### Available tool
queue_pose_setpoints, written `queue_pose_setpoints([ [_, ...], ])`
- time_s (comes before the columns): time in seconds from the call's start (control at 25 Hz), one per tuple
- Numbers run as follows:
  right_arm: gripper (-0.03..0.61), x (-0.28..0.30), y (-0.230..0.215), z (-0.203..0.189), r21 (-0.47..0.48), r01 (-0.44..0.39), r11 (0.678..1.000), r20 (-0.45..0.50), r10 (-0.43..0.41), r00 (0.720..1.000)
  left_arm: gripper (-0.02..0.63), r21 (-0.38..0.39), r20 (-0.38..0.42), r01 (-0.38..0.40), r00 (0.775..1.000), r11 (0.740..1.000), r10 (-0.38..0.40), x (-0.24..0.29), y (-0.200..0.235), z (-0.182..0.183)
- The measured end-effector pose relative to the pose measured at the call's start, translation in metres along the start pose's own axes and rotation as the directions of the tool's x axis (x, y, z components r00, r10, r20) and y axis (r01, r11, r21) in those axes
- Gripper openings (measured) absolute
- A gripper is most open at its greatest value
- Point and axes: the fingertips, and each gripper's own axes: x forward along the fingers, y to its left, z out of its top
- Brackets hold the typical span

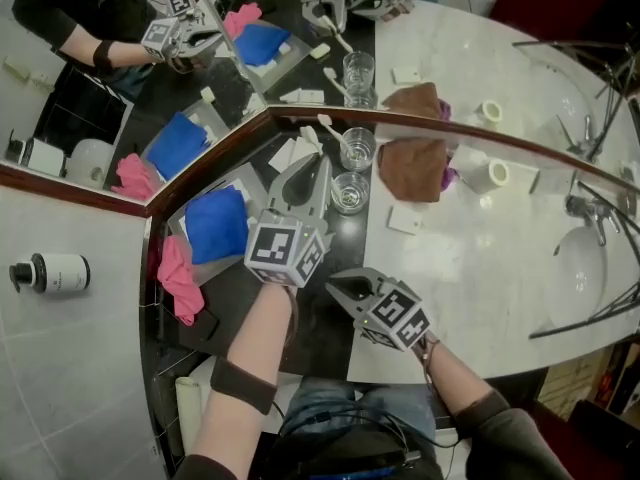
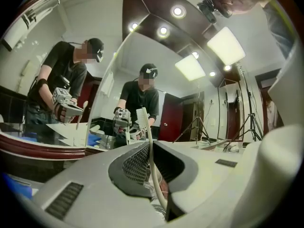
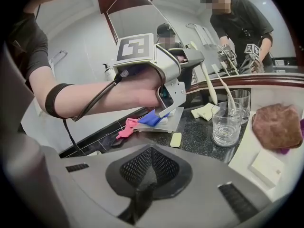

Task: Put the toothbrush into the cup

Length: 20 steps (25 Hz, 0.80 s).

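My left gripper (image 1: 317,165) is shut on a white toothbrush (image 2: 148,146), which stands upright between the jaws; it also shows in the right gripper view as the toothbrush (image 3: 207,83) under the left gripper (image 3: 189,57). Two clear glass cups stand on the dark counter just ahead: the near cup (image 1: 350,193) and the far cup (image 1: 357,149), also seen as the near cup (image 3: 226,124). A second toothbrush (image 1: 331,129) leans in the far cup. My right gripper (image 1: 336,287) is shut and empty, low at the counter's front edge.
A mirror (image 1: 470,58) rises behind the cups. Left of my gripper a tray holds a blue cloth (image 1: 216,224), with a pink cloth (image 1: 180,279) beside it. A brown cloth (image 1: 414,170), a white roll (image 1: 491,175), a small white bar (image 1: 405,219) and a sink (image 1: 590,268) lie right.
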Motion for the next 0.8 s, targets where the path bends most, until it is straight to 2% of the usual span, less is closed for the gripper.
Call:
queue_pose_setpoints([
  [0.24,0.02,0.008,-0.01,-0.011,0.028,0.015,0.999,0.005,-0.015,1.0,0.026,-0.007,0.002,0.001,1.0,1.0,-0.001,0.008,0.007,-0.026],
  [0.8,0.021,0.006,-0.027,-0.023,0.077,0.05,0.996,0.014,-0.051,0.999,0.026,0.008,-0.099,-0.042,0.994,0.999,0.043,0.004,0.005,-0.084],
])
